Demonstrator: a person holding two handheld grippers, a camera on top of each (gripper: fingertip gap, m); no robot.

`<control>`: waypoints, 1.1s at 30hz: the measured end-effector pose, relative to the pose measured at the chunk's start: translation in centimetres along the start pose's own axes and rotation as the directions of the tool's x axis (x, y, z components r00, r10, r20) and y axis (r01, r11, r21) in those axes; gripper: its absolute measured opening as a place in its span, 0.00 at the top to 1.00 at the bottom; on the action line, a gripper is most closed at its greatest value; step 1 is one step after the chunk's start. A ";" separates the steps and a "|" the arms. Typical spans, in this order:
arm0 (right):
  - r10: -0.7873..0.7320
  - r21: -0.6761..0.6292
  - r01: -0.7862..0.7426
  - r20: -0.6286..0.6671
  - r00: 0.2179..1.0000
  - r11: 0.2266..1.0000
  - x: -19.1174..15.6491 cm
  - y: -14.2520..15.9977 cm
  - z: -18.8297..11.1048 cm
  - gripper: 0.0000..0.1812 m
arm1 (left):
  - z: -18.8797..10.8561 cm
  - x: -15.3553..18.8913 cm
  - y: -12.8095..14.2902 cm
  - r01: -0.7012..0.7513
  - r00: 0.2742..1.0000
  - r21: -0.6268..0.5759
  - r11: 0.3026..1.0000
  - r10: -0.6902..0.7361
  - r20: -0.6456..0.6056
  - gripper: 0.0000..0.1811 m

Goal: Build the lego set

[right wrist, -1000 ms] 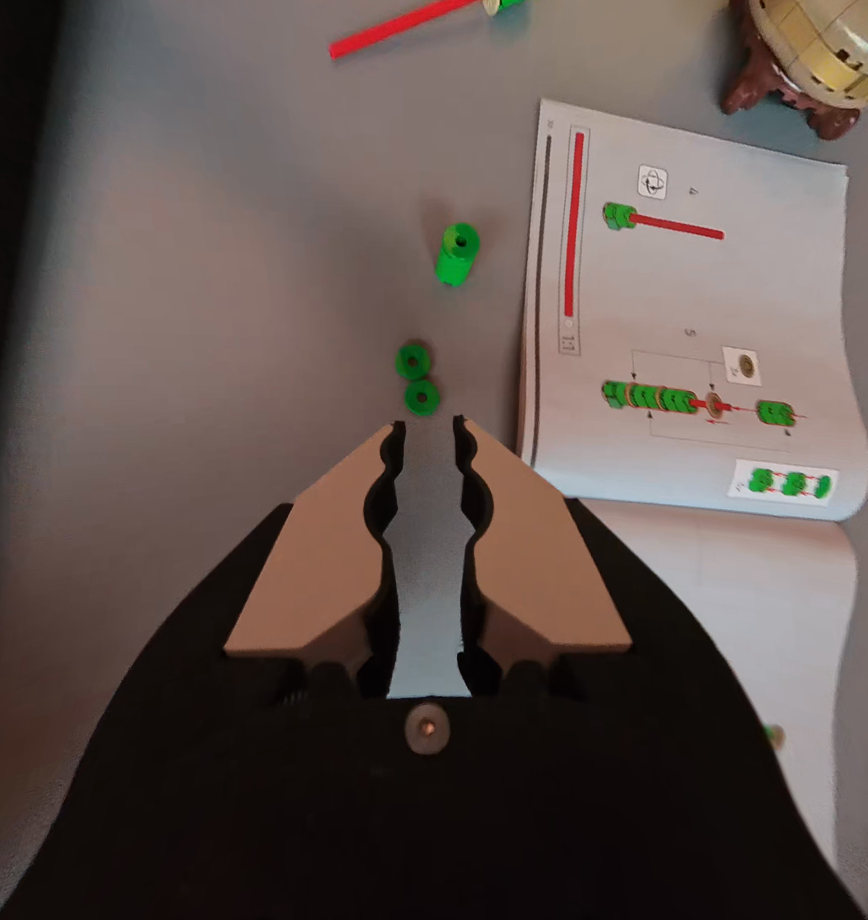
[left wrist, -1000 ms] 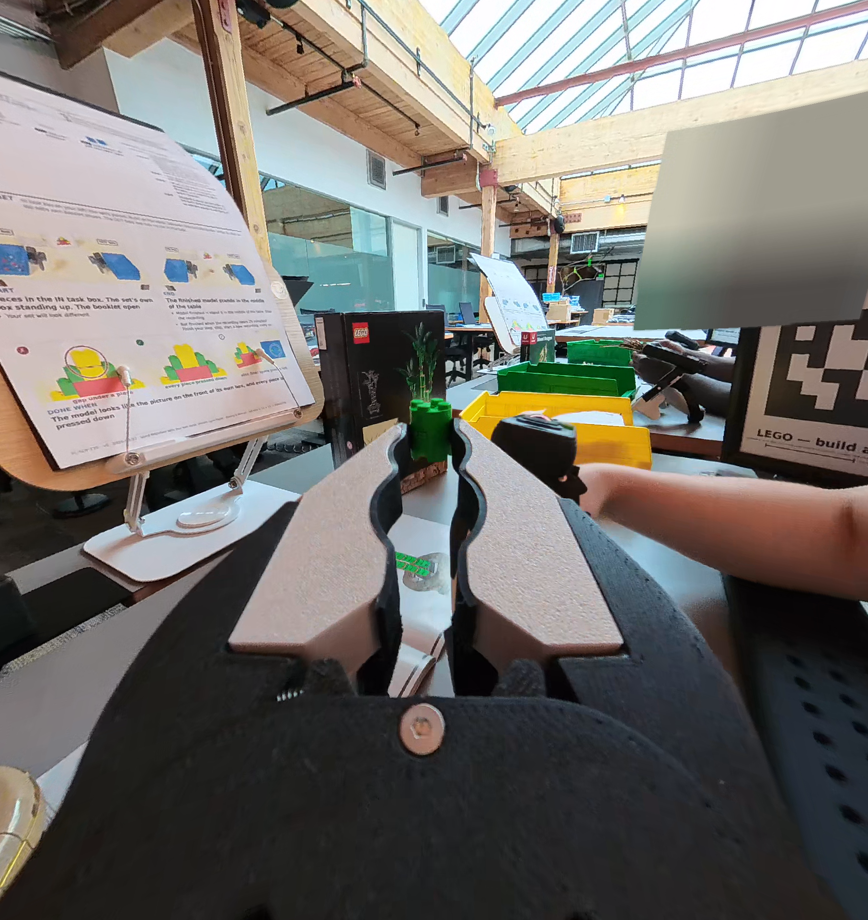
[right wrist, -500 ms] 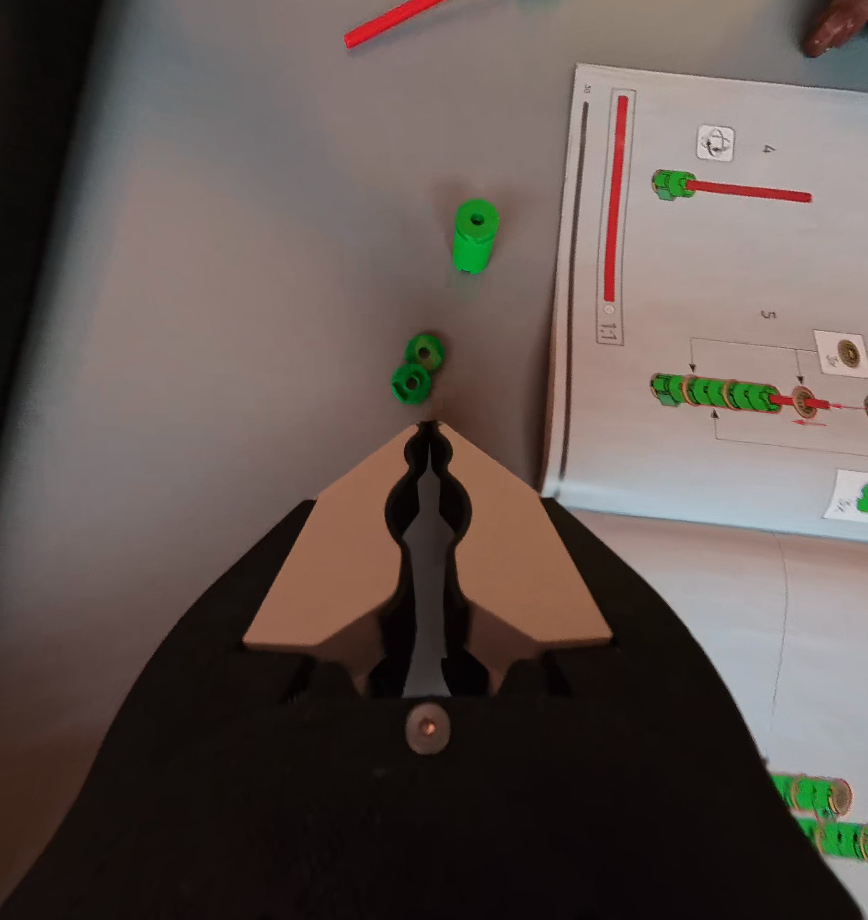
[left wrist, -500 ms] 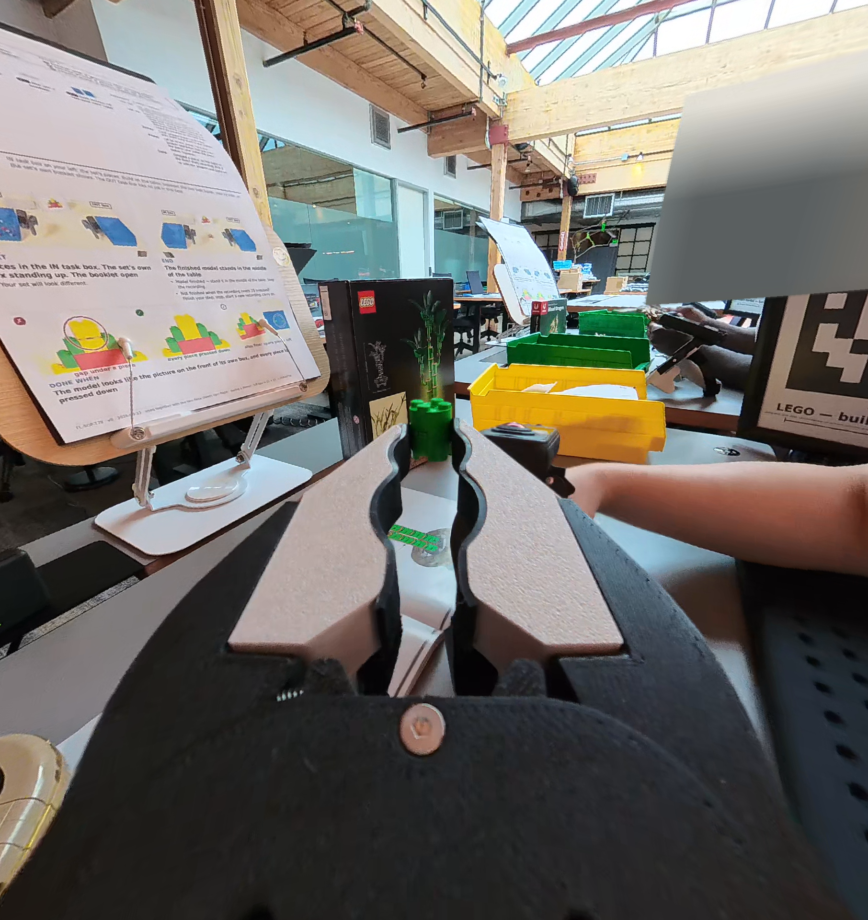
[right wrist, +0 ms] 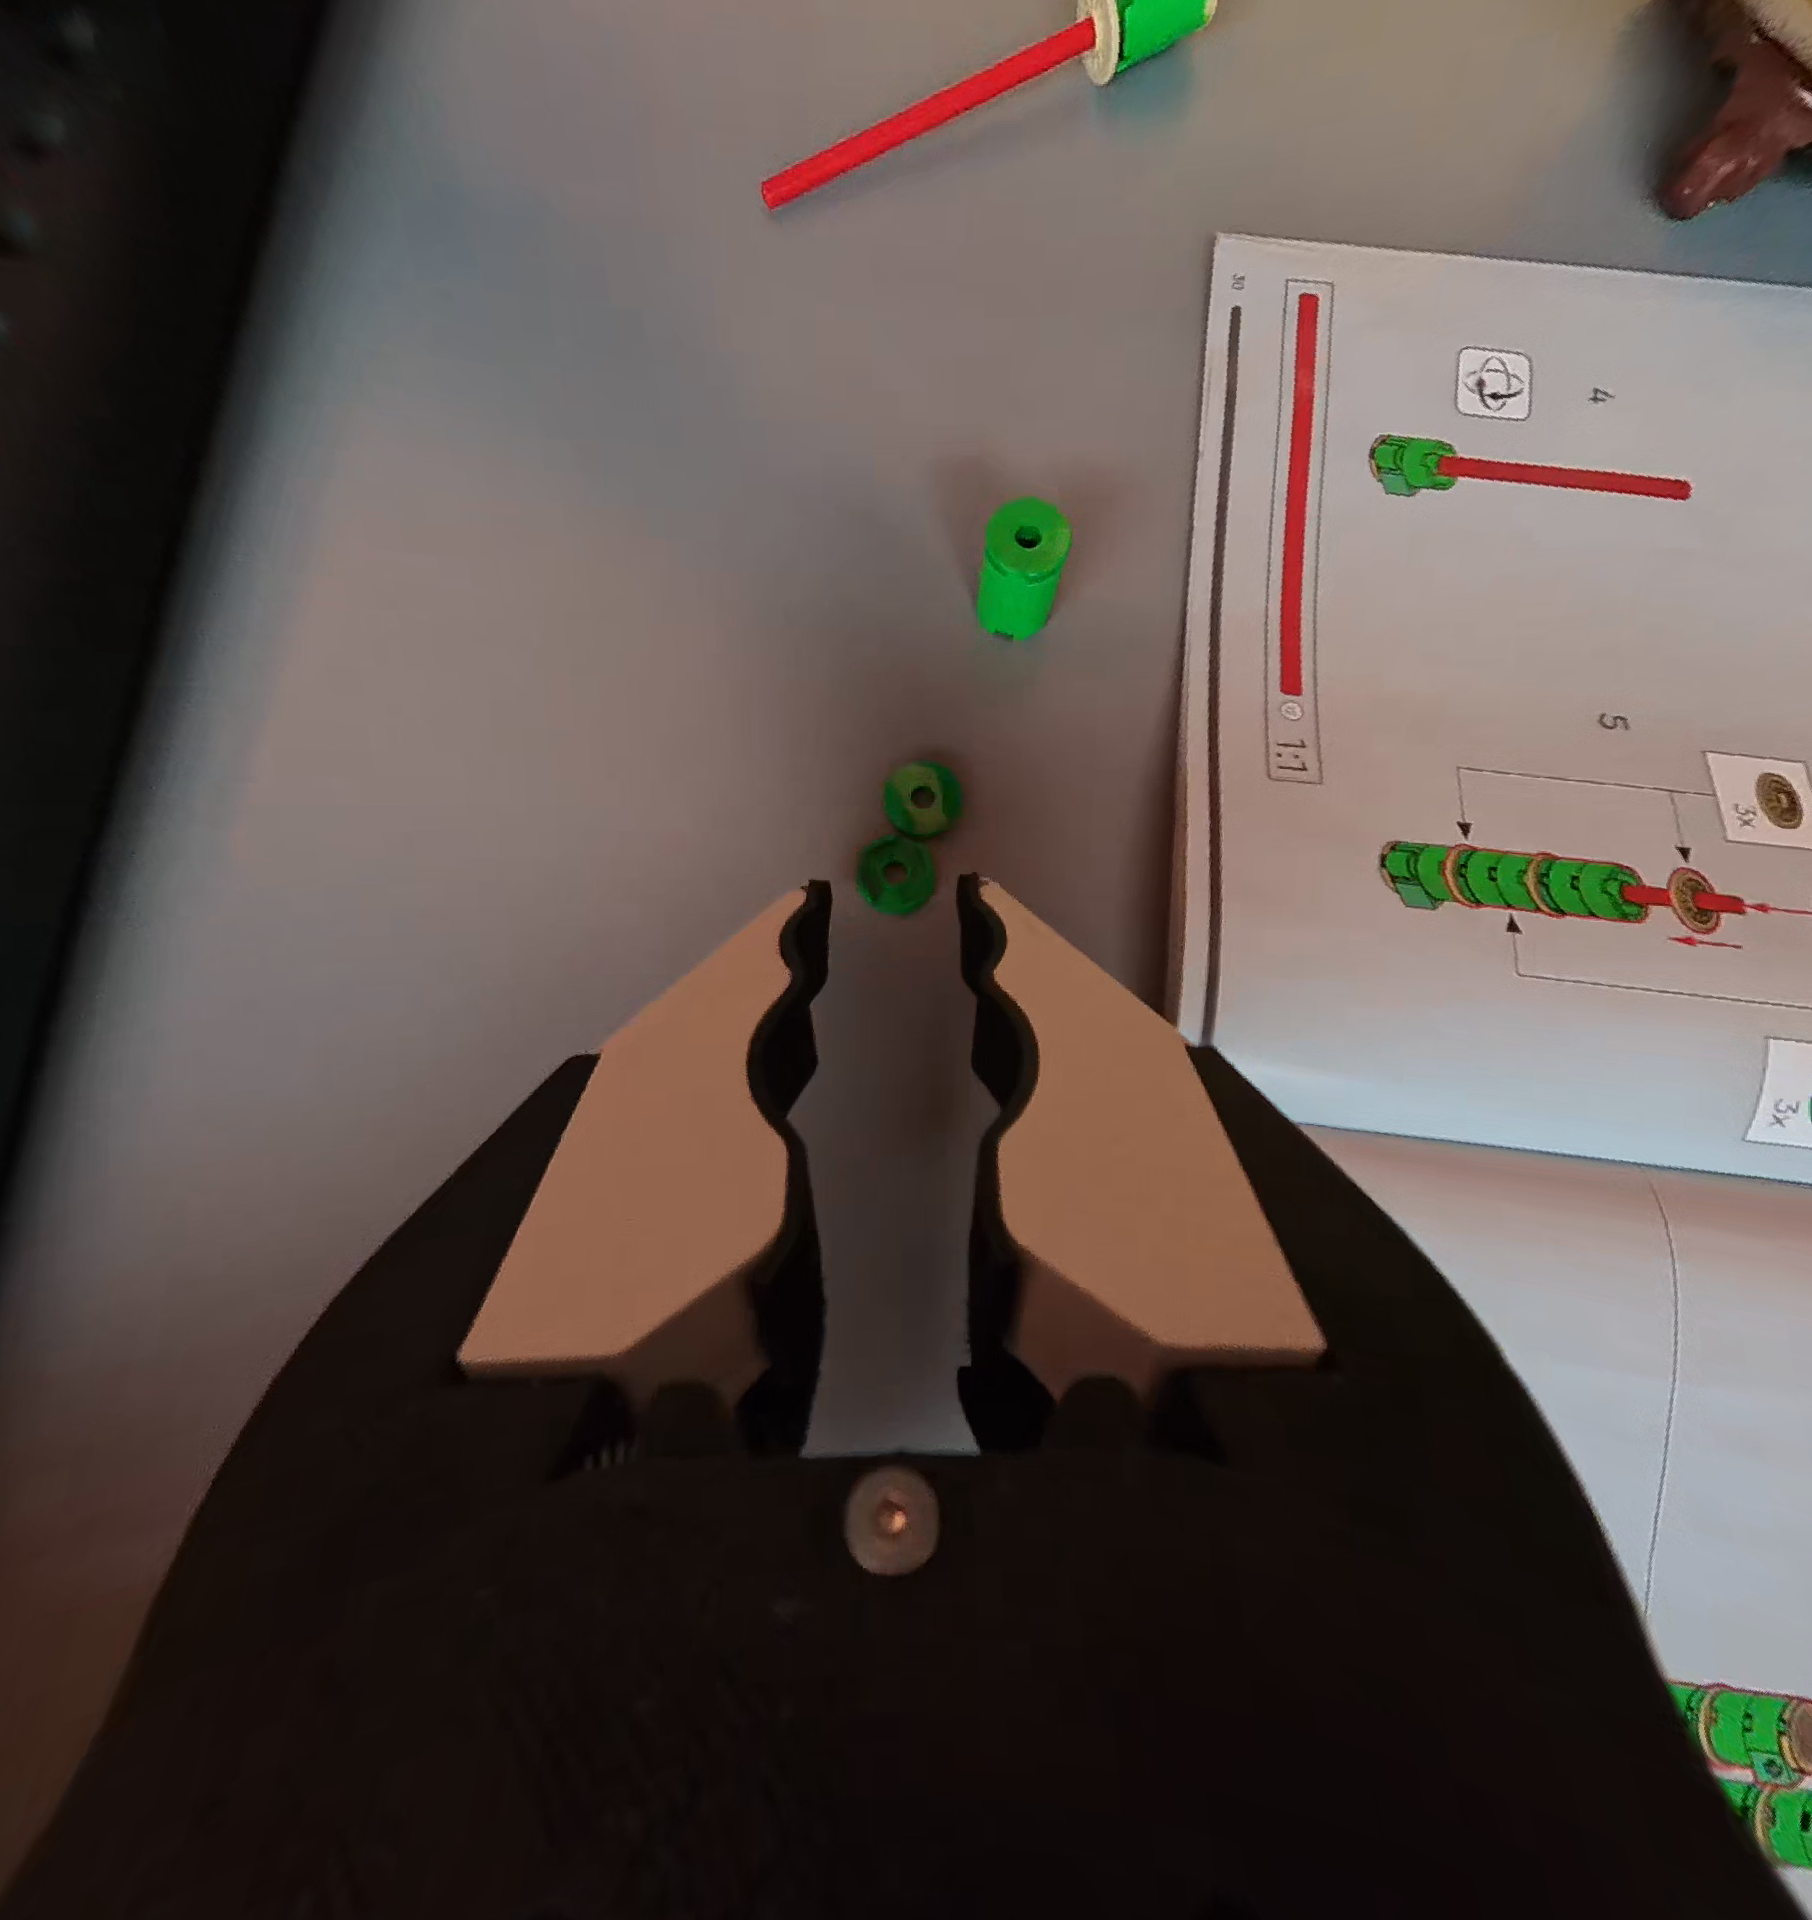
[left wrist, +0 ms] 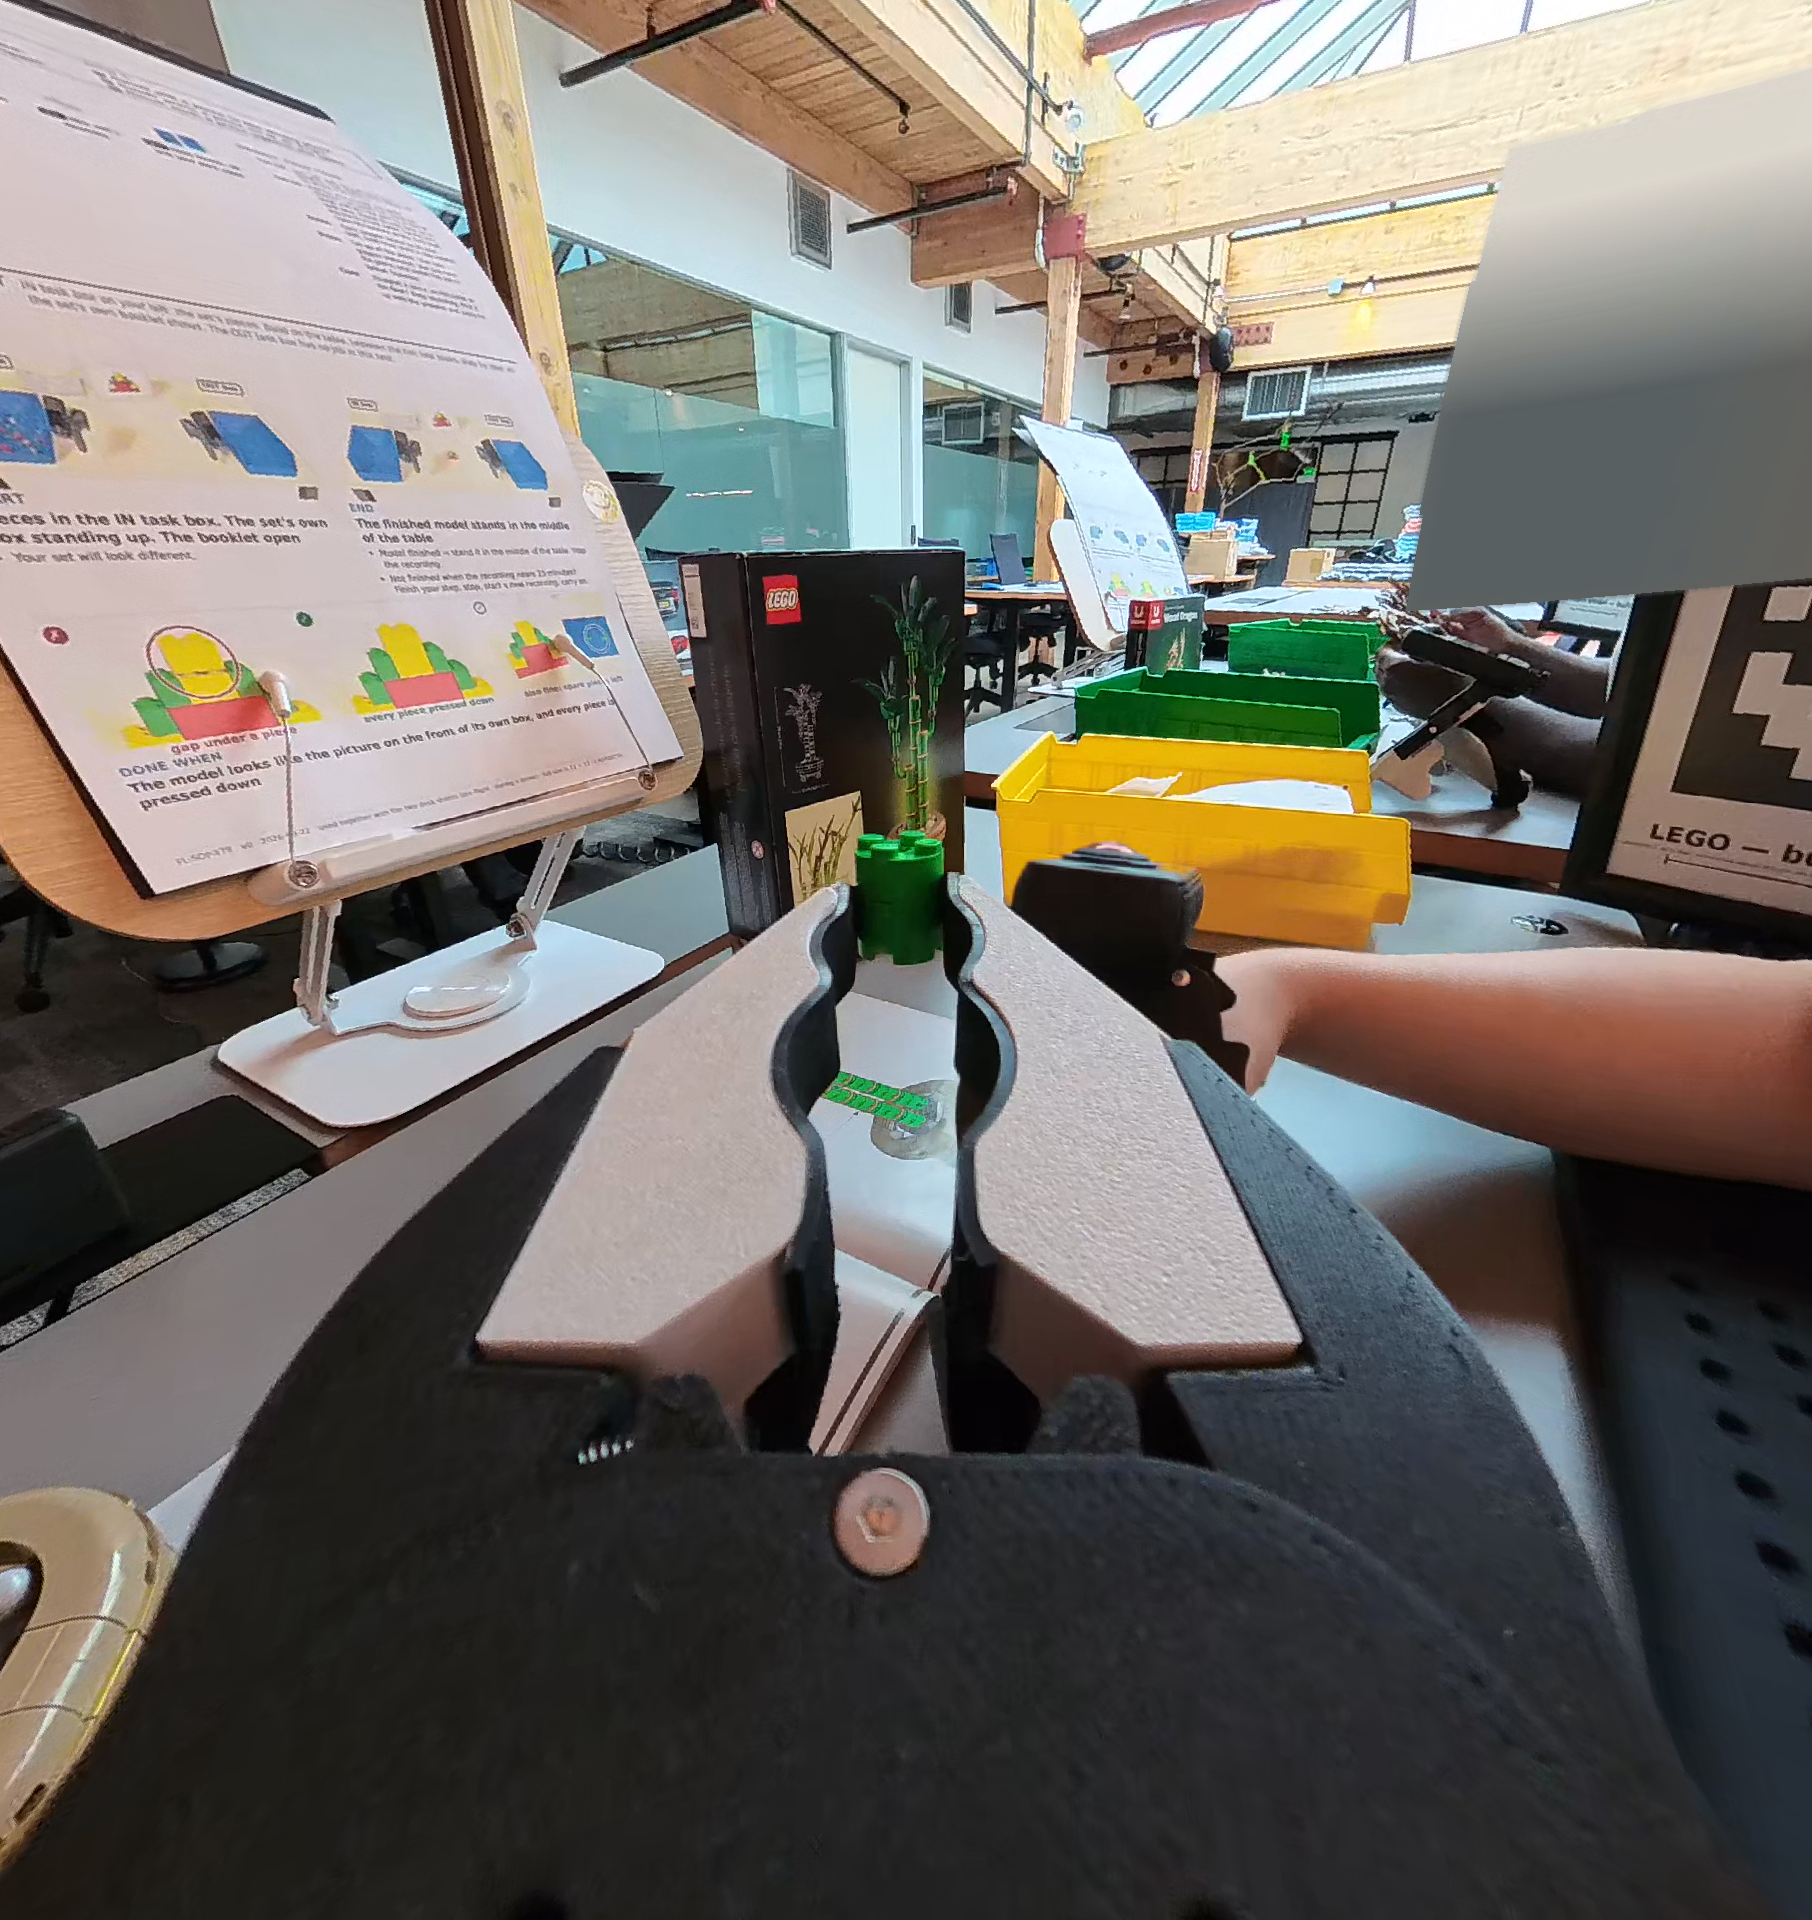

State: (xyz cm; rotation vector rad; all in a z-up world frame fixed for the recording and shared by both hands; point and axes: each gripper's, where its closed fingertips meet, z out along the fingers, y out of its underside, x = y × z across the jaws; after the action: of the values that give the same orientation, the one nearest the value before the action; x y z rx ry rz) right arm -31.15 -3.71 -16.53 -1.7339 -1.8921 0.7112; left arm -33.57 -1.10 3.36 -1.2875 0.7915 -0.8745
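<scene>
Grey tabletop (right wrist: 569, 520) under your right gripper (right wrist: 894, 885), whose tongs are spread a little and empty, tips just short of two small green round pieces (right wrist: 907, 836) touching each other. Farther ahead lies a green cylinder (right wrist: 1022, 569), with the open booklet (right wrist: 1504, 623) to its right. Your left gripper (left wrist: 900, 902) is pinching a green studded brick (left wrist: 898, 899) upright, set box (left wrist: 829, 717) behind it.

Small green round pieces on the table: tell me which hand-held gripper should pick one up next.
Right. The right hand-held gripper is open, empty, with its tips beside the nearer small green round piece. The left hand-held gripper is shut on a green round brick.
</scene>
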 end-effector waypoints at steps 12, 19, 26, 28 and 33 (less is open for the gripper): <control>-0.005 -0.004 0.005 0.013 1.000 1.000 -0.2 0.3 0.6 0.92 | 0.1 0.0 0.2 -0.008 1.000 -0.016 1.000 0.008 0.003 0.92; -0.003 -0.054 0.005 0.036 0.999 0.999 -0.6 0.9 -0.5 0.88 | 0.2 0.0 0.4 -0.004 1.000 -0.026 1.000 0.005 0.003 0.92; 0.016 0.000 -0.016 -0.052 0.999 1.000 0.6 -0.9 1.2 0.85 | 0.2 0.0 0.5 -0.002 1.000 -0.029 1.000 0.002 0.004 0.92; 0.016 0.003 -0.016 -0.076 0.997 1.000 1.0 -0.9 1.5 0.85 | 0.2 0.0 0.4 -0.001 1.000 -0.029 1.000 0.002 0.003 0.93; 0.029 0.011 -0.028 -0.033 0.999 1.000 0.5 -0.9 1.8 0.86 | 0.2 0.0 0.6 0.003 1.000 -0.038 0.999 -0.002 0.005 0.92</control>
State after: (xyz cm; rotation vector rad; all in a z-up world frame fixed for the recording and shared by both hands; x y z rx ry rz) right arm -33.09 -3.34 -17.26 -1.7583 -1.8414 0.6973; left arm -33.33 -0.92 2.84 -1.3240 0.8060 -0.8612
